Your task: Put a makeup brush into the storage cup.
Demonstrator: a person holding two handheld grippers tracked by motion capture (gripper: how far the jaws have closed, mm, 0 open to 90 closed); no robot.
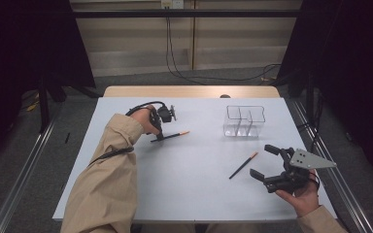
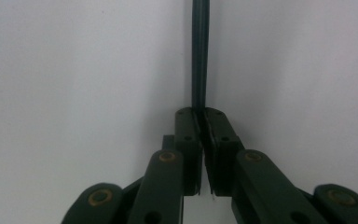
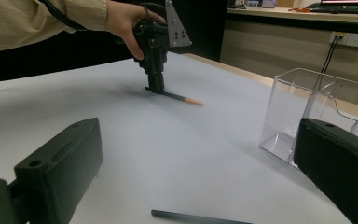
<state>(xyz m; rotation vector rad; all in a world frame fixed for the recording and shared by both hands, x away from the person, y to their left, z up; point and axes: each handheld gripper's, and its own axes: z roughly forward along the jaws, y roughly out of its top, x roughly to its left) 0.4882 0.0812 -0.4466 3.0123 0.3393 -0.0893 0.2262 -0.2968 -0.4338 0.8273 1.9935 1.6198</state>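
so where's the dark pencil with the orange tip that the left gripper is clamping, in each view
High view: the dark pencil with the orange tip lies left of centre on the white table, one end in the left gripper.
Left gripper view: its dark shaft runs straight up from the shut jaws.
Right gripper view: it lies upper centre, under that gripper.
Shared landmark: the clear plastic divided box, in the high and right gripper views.

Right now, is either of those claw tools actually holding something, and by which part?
Yes: the left gripper pinches a pencil lying on the table by its dark end. The right gripper is open, holding nothing.
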